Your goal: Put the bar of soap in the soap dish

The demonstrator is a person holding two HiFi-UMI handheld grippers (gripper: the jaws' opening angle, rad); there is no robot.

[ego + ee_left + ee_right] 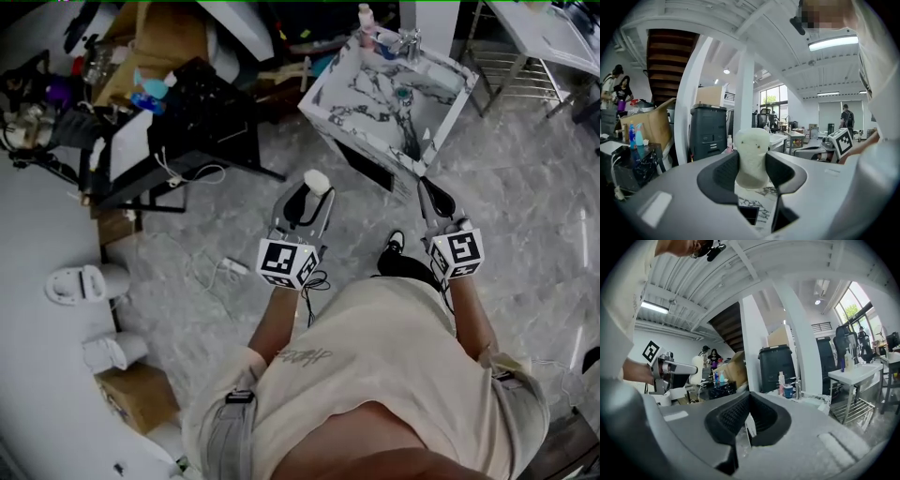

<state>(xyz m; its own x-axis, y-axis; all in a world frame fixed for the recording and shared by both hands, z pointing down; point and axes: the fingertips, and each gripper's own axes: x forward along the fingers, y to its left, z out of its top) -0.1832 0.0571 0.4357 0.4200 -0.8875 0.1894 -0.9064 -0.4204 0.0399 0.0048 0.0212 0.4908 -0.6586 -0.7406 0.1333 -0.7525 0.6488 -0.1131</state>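
A pale, rounded bar of soap [317, 180] [751, 157] stands upright between the jaws of my left gripper [316, 190] [751, 172], which is shut on it, held in the air over the floor. The marble-patterned sink [375, 133] stands ahead and to the right, with a faucet [405, 39], a blue cup [385, 49] and a pink bottle [366, 15] at its back. I cannot pick out a soap dish with certainty. My right gripper [435, 199] [748, 422] is shut on nothing, near the sink's front corner. In the right gripper view, the soap [697, 364] shows at the left.
A black cabinet [202, 117] with spray bottles stands at the left. Cables and a power strip [232, 268] lie on the marble floor. A metal-framed table [539, 42] is at the far right. A dark bin [708, 132] and white pillars stand ahead.
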